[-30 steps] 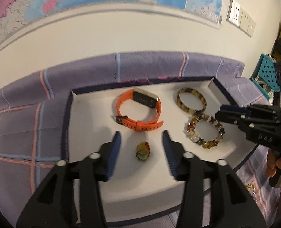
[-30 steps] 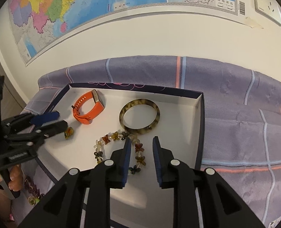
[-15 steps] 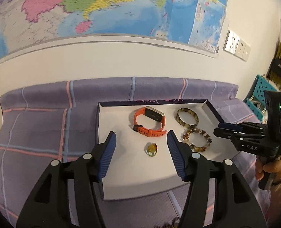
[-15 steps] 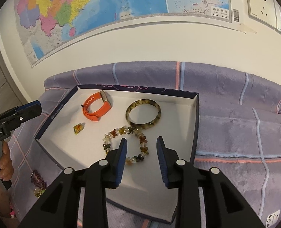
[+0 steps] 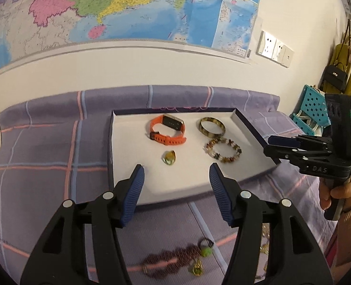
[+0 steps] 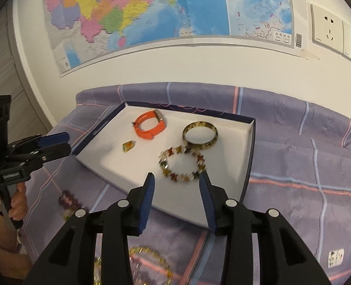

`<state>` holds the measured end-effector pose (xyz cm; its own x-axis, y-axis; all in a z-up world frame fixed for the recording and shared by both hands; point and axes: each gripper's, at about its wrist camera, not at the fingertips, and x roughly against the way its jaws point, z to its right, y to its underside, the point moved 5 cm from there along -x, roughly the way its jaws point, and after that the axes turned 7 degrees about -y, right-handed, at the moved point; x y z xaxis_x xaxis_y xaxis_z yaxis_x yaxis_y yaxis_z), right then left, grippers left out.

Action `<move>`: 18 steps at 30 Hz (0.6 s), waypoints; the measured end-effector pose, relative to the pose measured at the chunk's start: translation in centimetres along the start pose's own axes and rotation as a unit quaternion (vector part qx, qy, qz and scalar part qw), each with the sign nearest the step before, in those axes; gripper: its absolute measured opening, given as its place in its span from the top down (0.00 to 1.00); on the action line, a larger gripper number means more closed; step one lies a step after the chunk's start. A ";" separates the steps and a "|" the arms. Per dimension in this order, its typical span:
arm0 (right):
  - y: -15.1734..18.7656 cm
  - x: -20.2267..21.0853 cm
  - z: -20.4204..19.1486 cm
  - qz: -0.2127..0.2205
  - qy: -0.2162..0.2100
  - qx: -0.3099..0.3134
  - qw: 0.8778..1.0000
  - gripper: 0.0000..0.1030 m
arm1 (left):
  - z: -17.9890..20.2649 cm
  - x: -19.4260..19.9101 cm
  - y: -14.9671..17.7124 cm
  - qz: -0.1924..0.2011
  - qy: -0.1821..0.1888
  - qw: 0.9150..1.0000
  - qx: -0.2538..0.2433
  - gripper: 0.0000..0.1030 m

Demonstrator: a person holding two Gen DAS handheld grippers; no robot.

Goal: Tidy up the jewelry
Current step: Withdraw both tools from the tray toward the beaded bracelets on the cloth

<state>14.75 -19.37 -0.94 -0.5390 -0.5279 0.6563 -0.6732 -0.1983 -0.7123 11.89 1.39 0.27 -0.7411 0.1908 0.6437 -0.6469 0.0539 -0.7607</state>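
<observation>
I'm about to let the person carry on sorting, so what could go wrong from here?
The dark beaded necklace lies loose on the cloth right under the open left gripper; a pinch might catch only a few beads, or the cloth. The gold chain near the open right gripper is thin and blurred, so it is easy to miss. The tray holds four pieces already; drops could tangle with the beaded bracelet.

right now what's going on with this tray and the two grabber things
A person holds a gripper in each hand over a white tray. Both the left gripper and right gripper are open and empty. The tray holds an orange watch, bangle, beaded bracelet and pendant. A dark beaded piece lies outside on the cloth.
</observation>
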 end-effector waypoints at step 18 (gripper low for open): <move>9.6 2.2 -4.0 -0.071 -0.031 0.033 0.996 0.65 | 3.3 1.8 5.0 -0.020 0.034 0.999 -0.030 0.42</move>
<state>5.01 -19.12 -5.34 -0.4071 -0.5401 0.7366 -0.7048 -0.3272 -0.6295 6.76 -1.19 -2.06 -0.6996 0.2526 0.6684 -0.6627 0.1204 -0.7391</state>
